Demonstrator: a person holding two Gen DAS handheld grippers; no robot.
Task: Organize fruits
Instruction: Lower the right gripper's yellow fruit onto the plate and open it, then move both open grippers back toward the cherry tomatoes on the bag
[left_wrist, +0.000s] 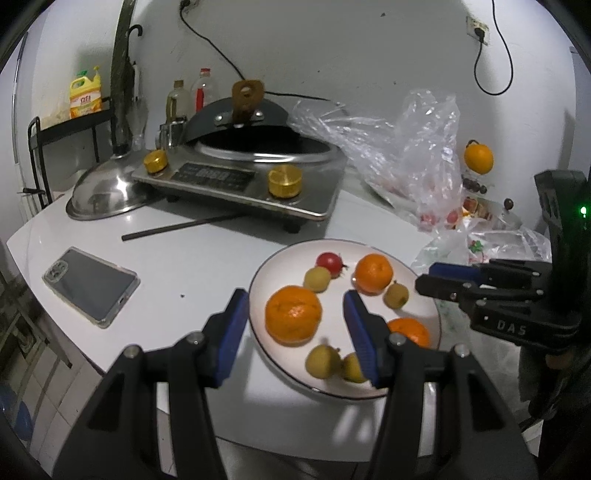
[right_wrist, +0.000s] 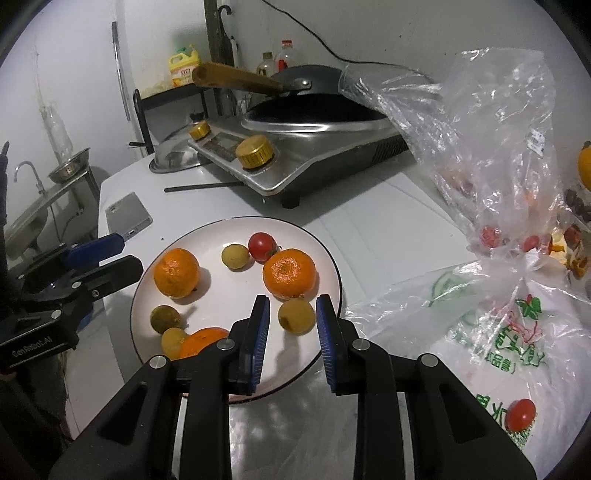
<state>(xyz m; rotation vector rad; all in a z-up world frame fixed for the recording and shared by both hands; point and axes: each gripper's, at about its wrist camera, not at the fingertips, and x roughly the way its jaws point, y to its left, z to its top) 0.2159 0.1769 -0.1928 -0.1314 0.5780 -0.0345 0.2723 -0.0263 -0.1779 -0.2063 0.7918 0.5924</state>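
A white plate (left_wrist: 421, 295) (right_wrist: 236, 225) on the white table holds three oranges, a red tomato (left_wrist: 330, 263) (right_wrist: 262, 246) and several small yellow-green fruits. My left gripper (left_wrist: 295, 336) is open over the plate's left part, its fingers on either side of a large orange (left_wrist: 293, 315) (right_wrist: 176, 272). My right gripper (right_wrist: 291, 332) is open and low over the plate's near edge, with a small yellow fruit (right_wrist: 296, 315) just ahead between the fingertips. The right gripper also shows in the left wrist view (left_wrist: 439, 278), at the plate's right rim.
An induction cooker (left_wrist: 258, 177) with a wok stands behind the plate, a steel lid (left_wrist: 103, 192) to its left. A phone (left_wrist: 90, 286) and a dark chopstick (left_wrist: 184, 227) lie on the table. Plastic bags (right_wrist: 491, 162) with more fruit lie to the right, a loose tomato (right_wrist: 521, 413) on one.
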